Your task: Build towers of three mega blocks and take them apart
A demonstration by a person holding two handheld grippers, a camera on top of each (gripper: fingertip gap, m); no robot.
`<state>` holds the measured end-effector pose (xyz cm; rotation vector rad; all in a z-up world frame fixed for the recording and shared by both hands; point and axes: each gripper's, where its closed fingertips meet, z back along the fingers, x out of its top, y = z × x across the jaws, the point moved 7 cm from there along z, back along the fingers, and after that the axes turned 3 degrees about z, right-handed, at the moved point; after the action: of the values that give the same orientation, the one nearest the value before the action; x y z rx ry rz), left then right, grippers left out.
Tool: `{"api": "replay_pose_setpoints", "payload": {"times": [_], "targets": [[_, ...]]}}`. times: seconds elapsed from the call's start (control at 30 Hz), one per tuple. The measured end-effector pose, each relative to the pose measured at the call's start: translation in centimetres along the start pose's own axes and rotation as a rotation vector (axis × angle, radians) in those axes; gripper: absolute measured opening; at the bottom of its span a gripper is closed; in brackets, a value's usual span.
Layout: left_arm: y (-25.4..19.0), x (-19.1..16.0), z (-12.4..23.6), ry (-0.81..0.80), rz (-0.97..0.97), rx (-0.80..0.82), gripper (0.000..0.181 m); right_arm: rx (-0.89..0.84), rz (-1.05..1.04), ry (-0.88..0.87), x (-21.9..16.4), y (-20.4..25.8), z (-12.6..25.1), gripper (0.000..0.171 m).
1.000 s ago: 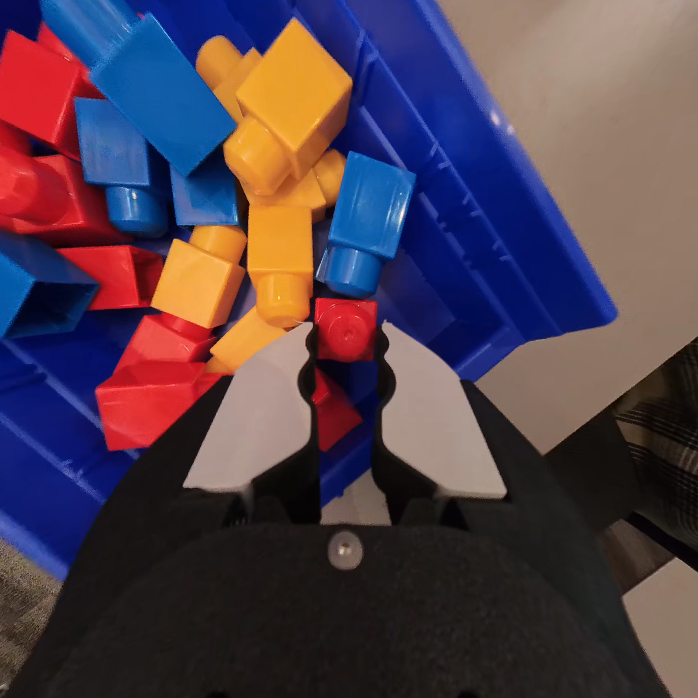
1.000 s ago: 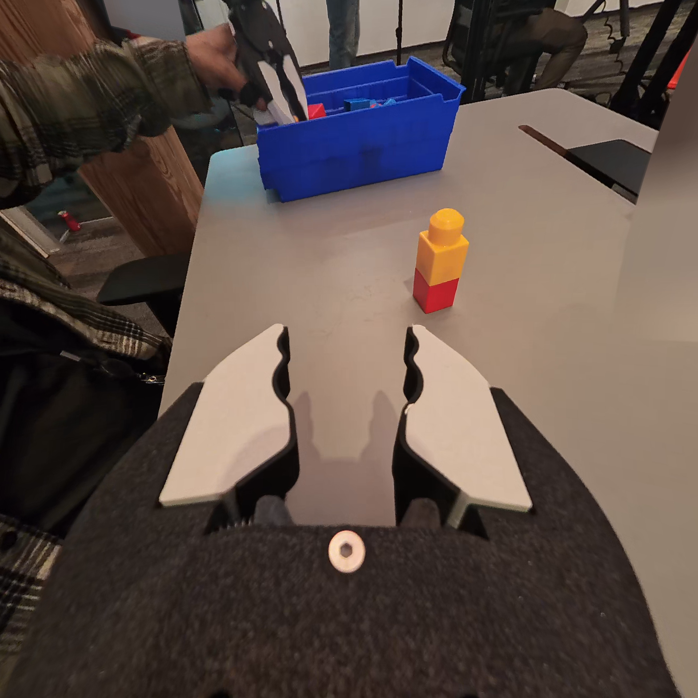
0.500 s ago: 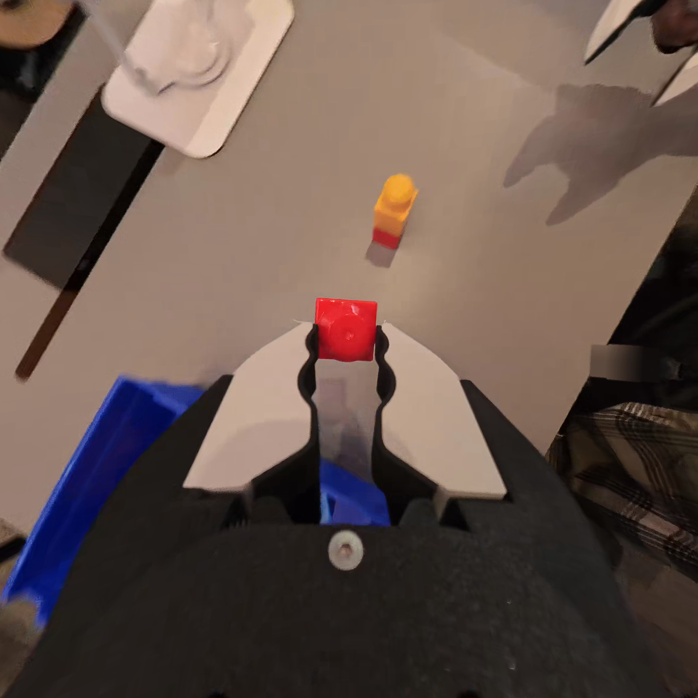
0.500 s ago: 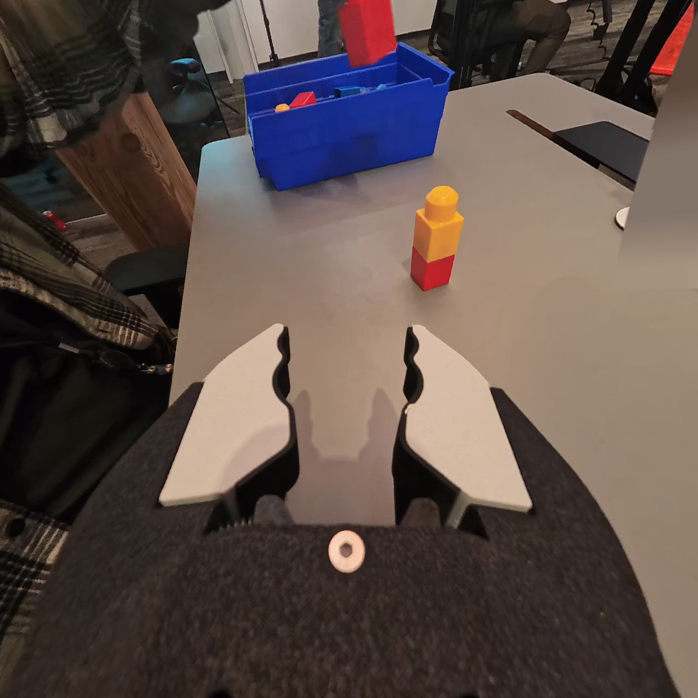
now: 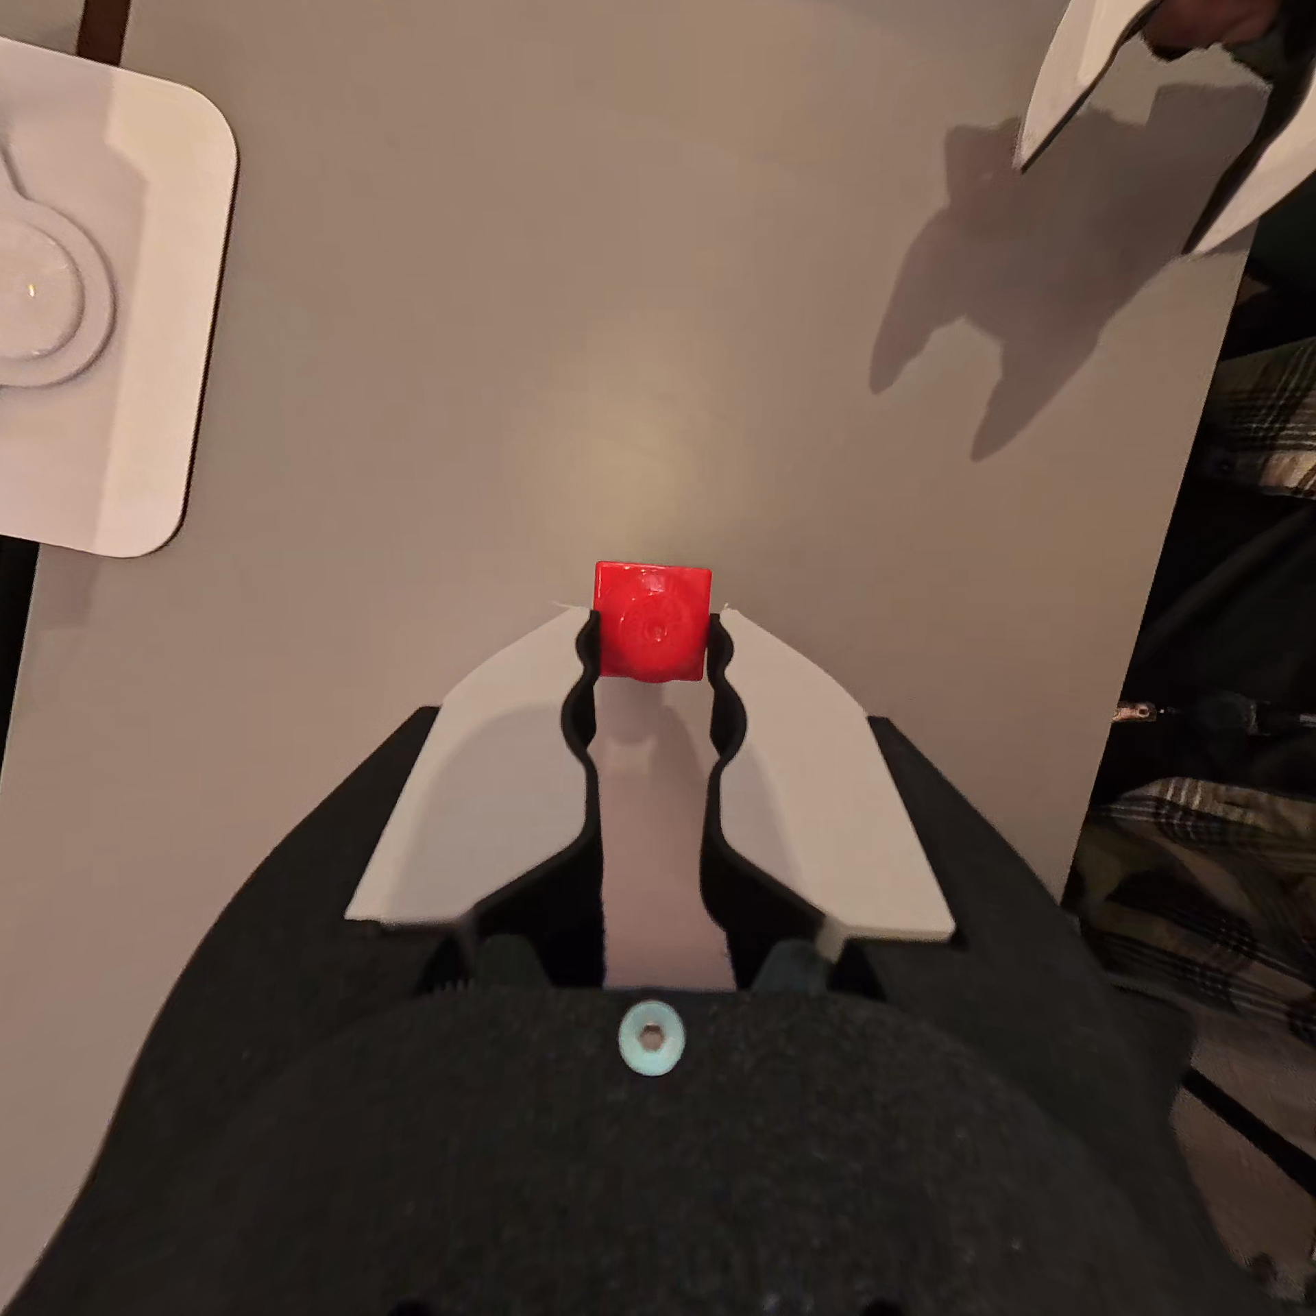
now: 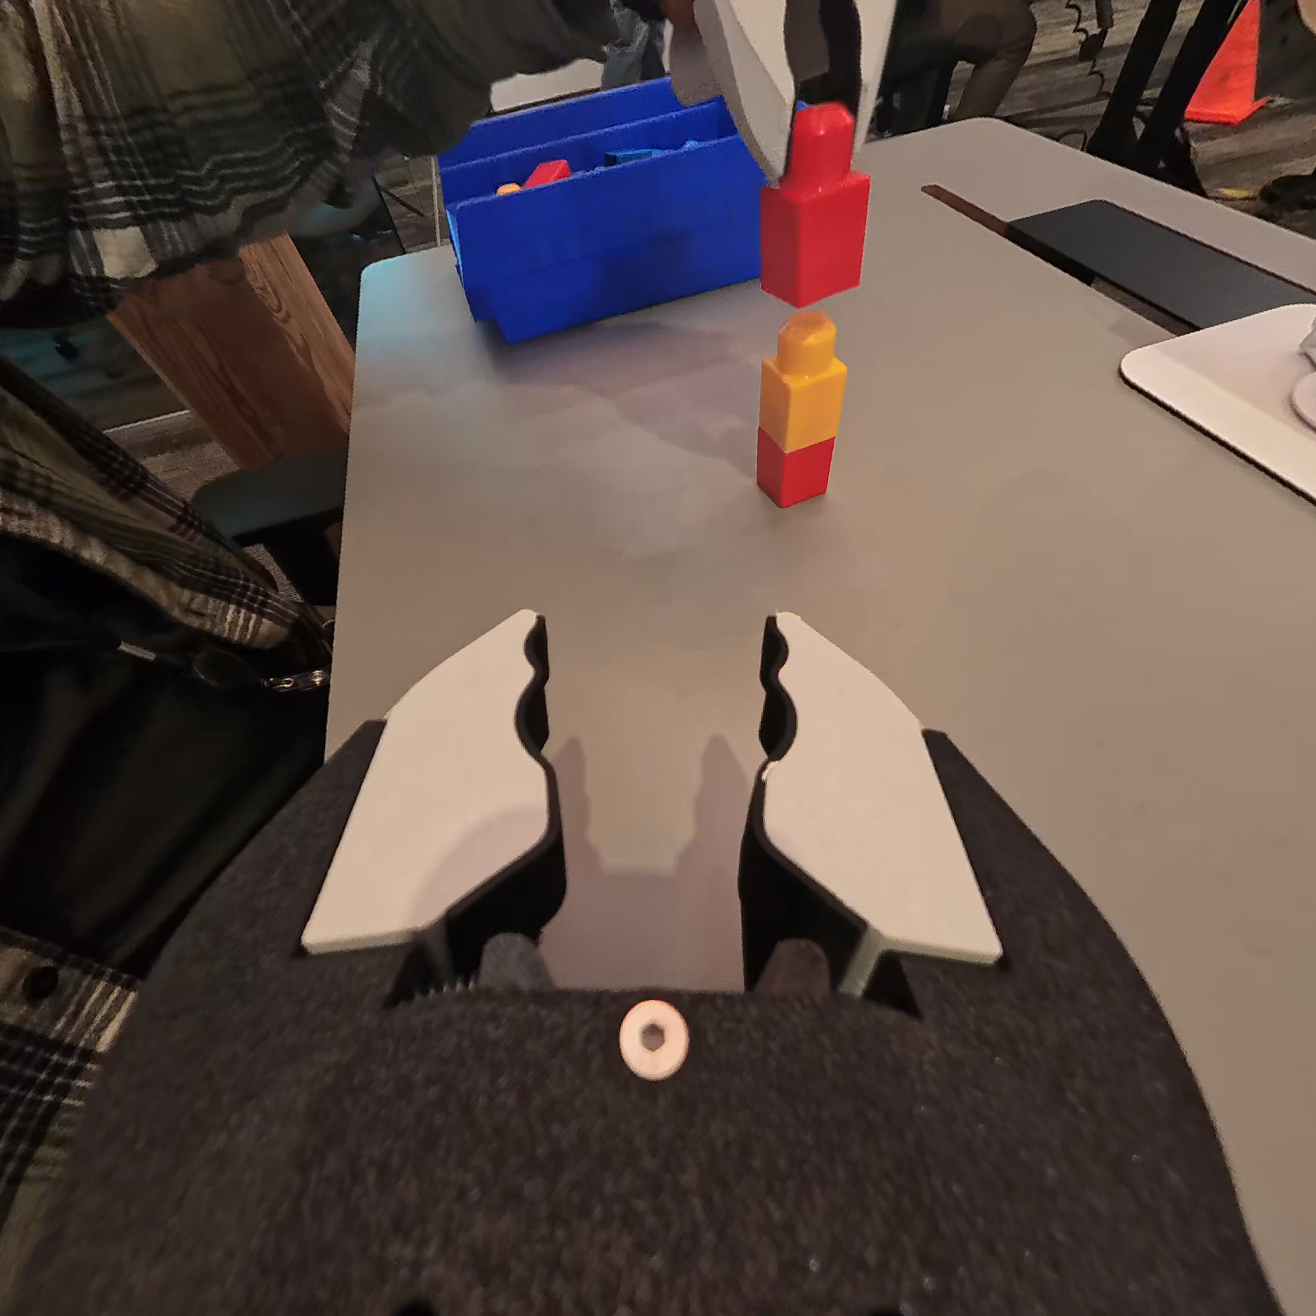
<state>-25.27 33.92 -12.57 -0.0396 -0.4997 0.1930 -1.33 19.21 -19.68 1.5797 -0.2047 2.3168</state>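
My left gripper (image 5: 654,618) is shut on a red block (image 5: 654,621), gripped by its stud and pointing straight down at the grey table (image 5: 498,356). In the right wrist view that red block (image 6: 814,228) hangs upright just above a two-block tower: a yellow block (image 6: 803,388) on a red base block (image 6: 794,473). The held block hides the tower in the left wrist view. My right gripper (image 6: 655,634) is open and empty, low over the table, well short of the tower. It also shows at the top right of the left wrist view (image 5: 1168,121).
A blue bin (image 6: 605,235) with loose blocks stands at the table's far end. A white flat base (image 6: 1225,399) lies at the right, also in the left wrist view (image 5: 107,299). A dark pad (image 6: 1153,249) lies beyond it. A person's plaid sleeve (image 6: 213,128) reaches over the left. Some 20 cm of space lies between my two pairs of fingers. The white flat base (image 6: 1225,399) sits 30 cm or so from the ends of my left fingers.
My left gripper has carried the red block out of the blue bin, across the table, to just above the yellow-and-red tower. My right gripper stayed open, nearly in place.
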Motion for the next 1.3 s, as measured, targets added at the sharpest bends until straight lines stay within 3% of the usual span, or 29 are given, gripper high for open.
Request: {"api": "replay_pose_setpoints", "payload": {"times": [0.5, 1.3], "targets": [[0.7, -0.3, -2.3, 0.111, -0.041, -0.04, 0.028, -0.001, -0.006, 0.005, 0.0, -0.2, 0.2, 0.057], [0.8, -1.3, -3.1, 0.042, -0.051, -0.043, 0.028, 0.022, -0.02, 0.017, -0.4, -0.1, -1.0, 0.059]]}}
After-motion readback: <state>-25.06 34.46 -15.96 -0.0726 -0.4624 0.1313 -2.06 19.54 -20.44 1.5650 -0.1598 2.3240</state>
